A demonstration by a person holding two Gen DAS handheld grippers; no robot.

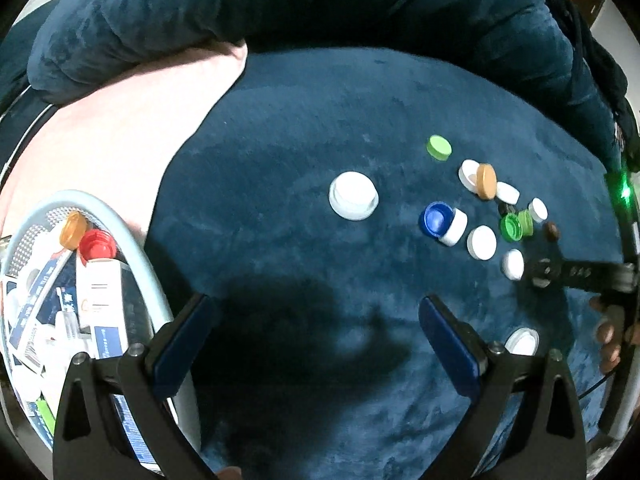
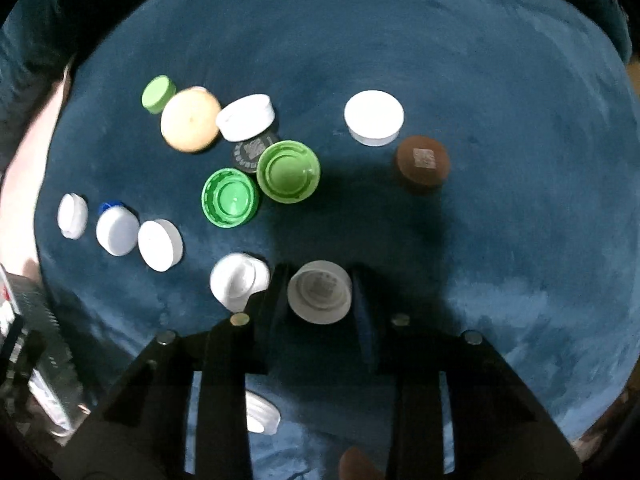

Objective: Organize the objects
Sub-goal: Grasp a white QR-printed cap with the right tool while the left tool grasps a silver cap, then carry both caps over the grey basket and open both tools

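Observation:
Several bottle caps lie loose on a dark blue velvet cushion (image 2: 480, 80). My right gripper (image 2: 320, 296) points down and is shut on an upturned white cap (image 2: 320, 292), one pad on each side. Around it lie a green cap (image 2: 230, 203), a light green cap (image 2: 288, 171), a tan cap (image 2: 190, 120), a brown cap (image 2: 423, 164) and several white ones. My left gripper (image 1: 320, 340) stands open over bare velvet, nothing between its blue pads. The right gripper (image 1: 540, 274) shows at the right of the left wrist view, beside a white cap (image 1: 513, 264).
A pale round basket (image 1: 132, 236) at the left holds boxes, a red cap and a tan cap. Pink cloth (image 1: 120, 128) lies behind it. A large white cap (image 1: 354, 196) and a blue cap (image 1: 436, 220) sit mid-cushion. A padded blue backrest (image 1: 280, 0) rises beyond.

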